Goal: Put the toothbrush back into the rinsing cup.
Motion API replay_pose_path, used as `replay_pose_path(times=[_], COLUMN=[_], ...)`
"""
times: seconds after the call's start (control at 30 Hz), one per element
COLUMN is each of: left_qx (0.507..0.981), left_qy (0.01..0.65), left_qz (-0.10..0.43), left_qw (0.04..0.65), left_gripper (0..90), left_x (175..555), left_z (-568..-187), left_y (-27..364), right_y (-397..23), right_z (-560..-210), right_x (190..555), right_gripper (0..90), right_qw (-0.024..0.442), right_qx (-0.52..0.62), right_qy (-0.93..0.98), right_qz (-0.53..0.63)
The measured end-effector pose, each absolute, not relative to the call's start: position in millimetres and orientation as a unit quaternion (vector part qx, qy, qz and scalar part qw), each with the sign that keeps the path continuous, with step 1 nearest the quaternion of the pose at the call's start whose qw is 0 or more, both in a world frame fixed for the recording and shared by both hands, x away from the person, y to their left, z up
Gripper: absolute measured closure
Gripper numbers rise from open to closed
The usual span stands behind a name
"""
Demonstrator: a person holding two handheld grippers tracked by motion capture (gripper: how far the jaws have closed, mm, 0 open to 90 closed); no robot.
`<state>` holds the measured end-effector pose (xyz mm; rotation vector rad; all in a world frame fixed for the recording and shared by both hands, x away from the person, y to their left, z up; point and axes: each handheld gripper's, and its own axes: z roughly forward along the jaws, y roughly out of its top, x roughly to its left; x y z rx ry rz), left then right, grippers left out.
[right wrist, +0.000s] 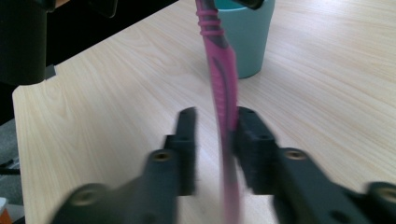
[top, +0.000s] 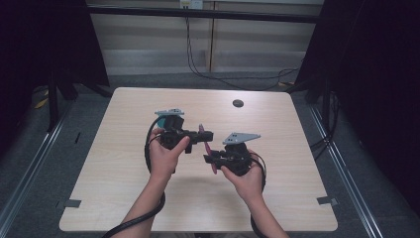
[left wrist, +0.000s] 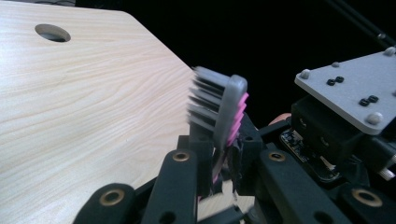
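A pink and grey toothbrush [top: 209, 148] hangs in the air above the wooden table [top: 124, 163], between the two grippers. My left gripper [left wrist: 217, 147] is shut on its neck just below the head, and the grey bristles [left wrist: 205, 100] stick up past the jaws. In the right gripper view the pink handle [right wrist: 219, 74] runs between the jaws of my right gripper [right wrist: 217, 114]. It lies against the right jaw with a gap to the left one, so this gripper is open. In the high view the left gripper [top: 202, 135] sits just above and left of the right gripper [top: 210, 157].
A teal cup [right wrist: 250, 42] stands on the table behind the handle. A round cable hole [top: 237, 103] lies near the table's far edge. Black curtains and metal rails flank the table. Cables trail from both grippers toward the near edge.
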<state>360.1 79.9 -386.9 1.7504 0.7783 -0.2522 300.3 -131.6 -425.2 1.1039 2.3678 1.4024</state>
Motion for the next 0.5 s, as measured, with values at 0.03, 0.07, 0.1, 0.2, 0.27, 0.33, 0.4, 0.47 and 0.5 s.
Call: replay_pose_path(times=[0.03, 0.07, 0.1, 0.2, 0.27, 0.33, 0.4, 0.47, 0.5], left_qx=[0.744, 0.744, 0.743, 0.739, 0.741, 0.74, 0.741, 0.74, 0.74], left_qy=[0.332, 0.331, 0.331, 0.329, 0.325, 0.327, 0.325, 0.327, 0.327], left_qz=[-0.109, -0.108, -0.111, -0.118, -0.105, -0.098, -0.094, -0.093, -0.093], left_qw=[0.57, 0.57, 0.571, 0.577, 0.578, 0.58, 0.58, 0.581, 0.581], left_gripper=[82.0, 82.0, 81.9, 81.0, 77.9, 68.6, 65.1, 66.1, 66.8], left_x=[360.0, 360.0, 359.9, 359.8, 360.1, 359.8, 359.5, 359.2, 359.2], left_z=[-387.4, -388.1, -388.6, -390.6, -392.8, -394.5, -395.6, -396.5, -396.5], left_y=[79.8, 79.7, 79.5, 79.1, 79.5, 79.7, 80.0, 79.6, 79.6], right_y=[-130.8, -130.8, -131.1, -131.7, -132.3, -134.8, -137.5, -139.7, -139.7], right_z=[-425.8, -426.2, -427.2, -428.0, -428.2, -426.5, -425.3, -424.5, -424.5], right_x=[300.3, 300.4, 300.5, 300.0, 300.1, 300.0, 300.6, 301.6, 301.6], right_gripper=[82.8, 83.1, 83.5, 84.1, 84.2, 84.3, 84.3, 84.3, 84.3], right_qw=[0.084, 0.082, 0.081, 0.072, 0.068, 0.077, 0.079, 0.073, 0.073], right_qx=[0.371, 0.37, 0.369, 0.37, 0.37, 0.372, 0.379, 0.382, 0.382], right_qy=[0.797, 0.798, 0.797, 0.796, 0.794, 0.794, 0.789, 0.785, 0.785], right_qz=[0.47, 0.469, 0.471, 0.475, 0.477, 0.475, 0.478, 0.482, 0.482])
